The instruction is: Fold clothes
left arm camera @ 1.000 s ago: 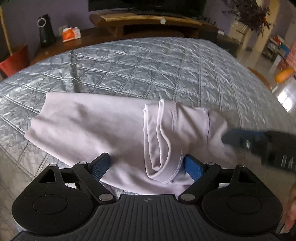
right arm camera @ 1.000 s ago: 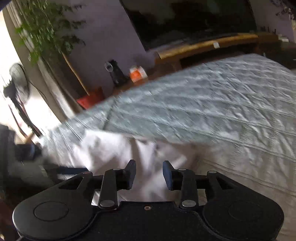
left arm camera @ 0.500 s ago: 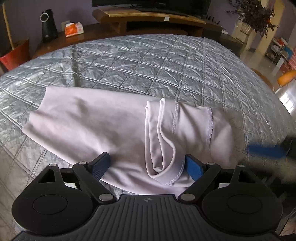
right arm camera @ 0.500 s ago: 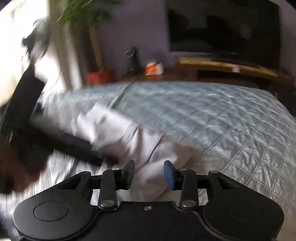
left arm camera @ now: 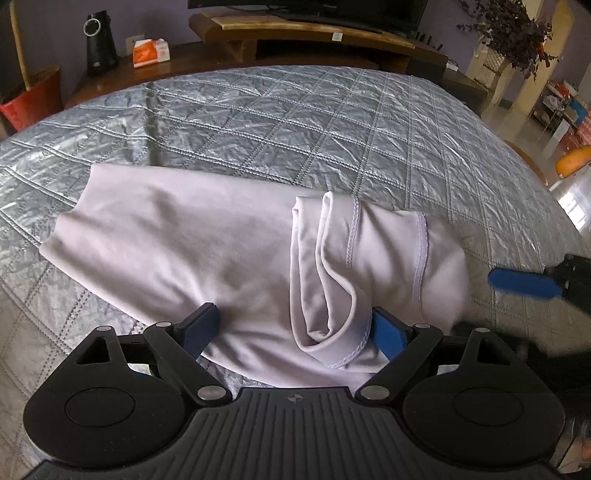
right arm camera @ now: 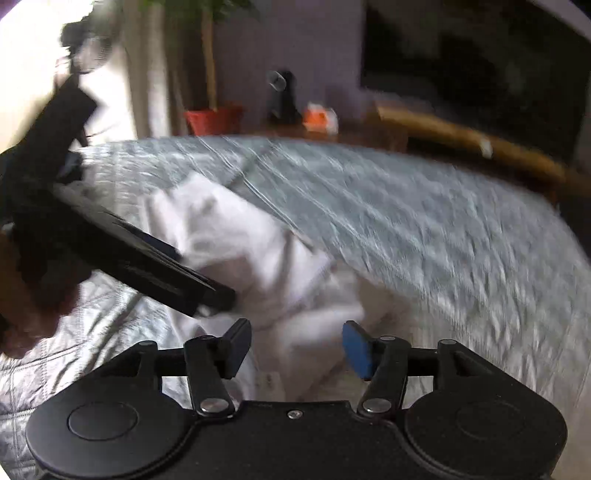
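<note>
From the left wrist view, a pale lilac garment lies across the near part of a bed with a silver quilted bedspread, its long side running left to right, with a stitched, hemmed piece folded over on top at its right half. The left tongs are spread wide and hold nothing — the near edge of the garment lies between the two blue pads, the left pad at the plain cloth and the right pad just beside the folded hem. To the right, just beyond the garment's right end, a blue pad of the right tongs shows above the bedspread, apart from the cloth. Far behind the bed stand a wooden TV bench, a black speaker, an orange tissue box and a red pot. The right wrist view is blurred: the right tongs are released, pads well apart, with the bunched garment lying between and beyond them on the bed. At the left, the left tongs reach down to the garment's near-left edge — held by a hand.
</note>
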Action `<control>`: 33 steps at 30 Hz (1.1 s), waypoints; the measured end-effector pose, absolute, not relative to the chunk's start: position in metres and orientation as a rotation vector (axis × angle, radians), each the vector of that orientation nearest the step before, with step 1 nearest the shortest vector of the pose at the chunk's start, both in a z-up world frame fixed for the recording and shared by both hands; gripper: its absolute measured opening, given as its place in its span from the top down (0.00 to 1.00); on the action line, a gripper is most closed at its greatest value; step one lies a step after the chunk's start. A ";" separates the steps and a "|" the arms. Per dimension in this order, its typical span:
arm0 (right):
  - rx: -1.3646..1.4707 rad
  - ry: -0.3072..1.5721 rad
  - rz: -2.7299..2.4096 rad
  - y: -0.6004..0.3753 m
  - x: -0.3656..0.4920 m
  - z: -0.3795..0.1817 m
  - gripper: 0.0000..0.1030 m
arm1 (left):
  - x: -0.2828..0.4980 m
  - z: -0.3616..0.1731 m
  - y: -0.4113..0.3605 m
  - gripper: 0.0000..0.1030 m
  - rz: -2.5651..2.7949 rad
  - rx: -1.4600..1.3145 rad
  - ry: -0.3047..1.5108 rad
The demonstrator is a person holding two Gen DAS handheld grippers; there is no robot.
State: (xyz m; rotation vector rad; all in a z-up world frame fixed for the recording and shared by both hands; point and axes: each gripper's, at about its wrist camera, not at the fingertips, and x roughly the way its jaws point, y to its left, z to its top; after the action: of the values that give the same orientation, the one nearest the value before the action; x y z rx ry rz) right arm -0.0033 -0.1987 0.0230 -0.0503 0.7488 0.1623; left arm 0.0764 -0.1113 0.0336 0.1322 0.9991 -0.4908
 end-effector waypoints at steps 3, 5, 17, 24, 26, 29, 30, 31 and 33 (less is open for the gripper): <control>0.075 0.702 0.138 -0.215 0.006 0.028 0.48 | 0.076 0.033 -0.111 0.11 -0.489 0.134 0.997; 0.124 0.700 0.160 -0.219 0.017 0.025 0.40 | 0.076 0.029 -0.114 0.13 -0.480 0.139 0.994; 0.168 0.567 0.105 -0.208 0.020 0.021 0.40 | 0.096 0.054 -0.061 0.11 -0.367 -0.130 1.022; 0.136 0.570 0.174 -0.185 0.029 0.021 0.33 | 0.098 0.048 -0.009 0.11 -0.287 -0.528 1.071; 0.136 0.570 0.166 -0.184 0.029 0.021 0.32 | 0.095 0.044 -0.007 0.11 -0.250 -0.538 1.082; 0.089 0.531 0.098 -0.185 0.023 0.027 0.28 | 0.090 0.037 -0.009 0.11 -0.218 -0.528 1.103; 0.084 0.532 0.071 -0.187 0.023 0.027 0.26 | 0.089 0.036 -0.009 0.11 -0.221 -0.531 1.107; 0.097 0.549 0.056 -0.191 0.024 0.024 0.25 | 0.087 0.036 -0.012 0.11 -0.227 -0.533 1.109; 0.145 0.580 0.038 -0.201 0.022 0.021 0.25 | 0.085 0.037 -0.016 0.11 -0.238 -0.532 1.109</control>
State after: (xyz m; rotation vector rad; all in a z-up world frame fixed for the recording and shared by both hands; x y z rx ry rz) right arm 0.0224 -0.2013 0.0215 0.1447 0.5798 0.0383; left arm 0.0847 -0.0157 0.0371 -0.5321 1.1092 -0.2379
